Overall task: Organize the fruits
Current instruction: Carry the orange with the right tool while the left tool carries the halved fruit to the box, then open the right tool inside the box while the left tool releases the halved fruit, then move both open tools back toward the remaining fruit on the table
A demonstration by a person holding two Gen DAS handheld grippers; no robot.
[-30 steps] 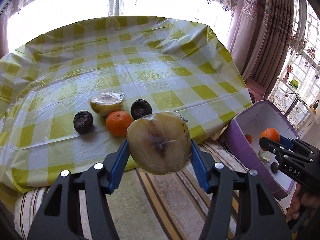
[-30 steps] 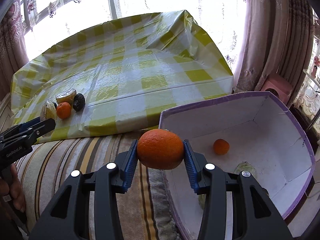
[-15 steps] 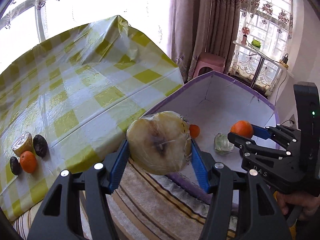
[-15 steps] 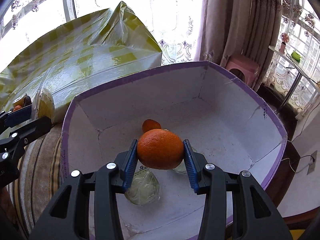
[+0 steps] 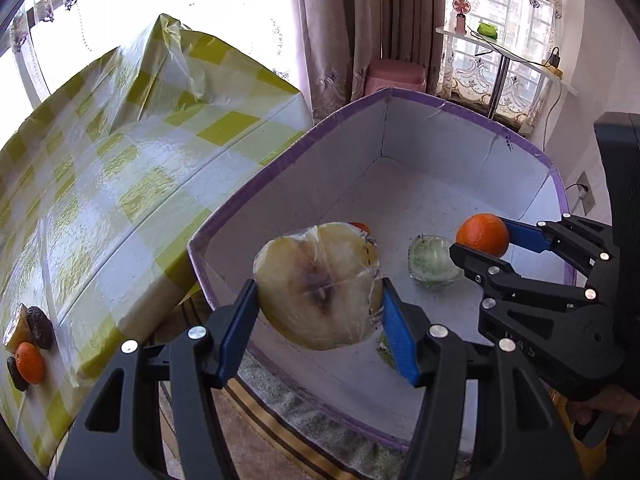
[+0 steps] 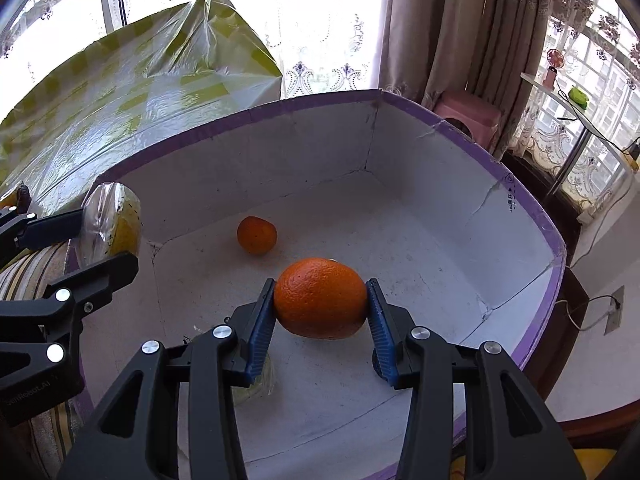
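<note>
Sunlit curtains are framing a checked tablecloth [image 5: 132,184] beside a purple-rimmed box [image 5: 472,118]. Both tongs are hanging over the box: the left gripper [image 5: 318,316] is clamping a film-wrapped apple half [image 5: 316,284], the right gripper [image 6: 320,312] is squeezing an orange [image 6: 320,298]. The film probably makes the apple half slippery and soft, so gripping its rounded sides suits it; the orange looks firm. Only the left view is showing fruit left on the cloth, including a small orange [image 5: 29,362]; the right view is showing a loose mandarin [image 6: 257,235] on the box floor.
</note>
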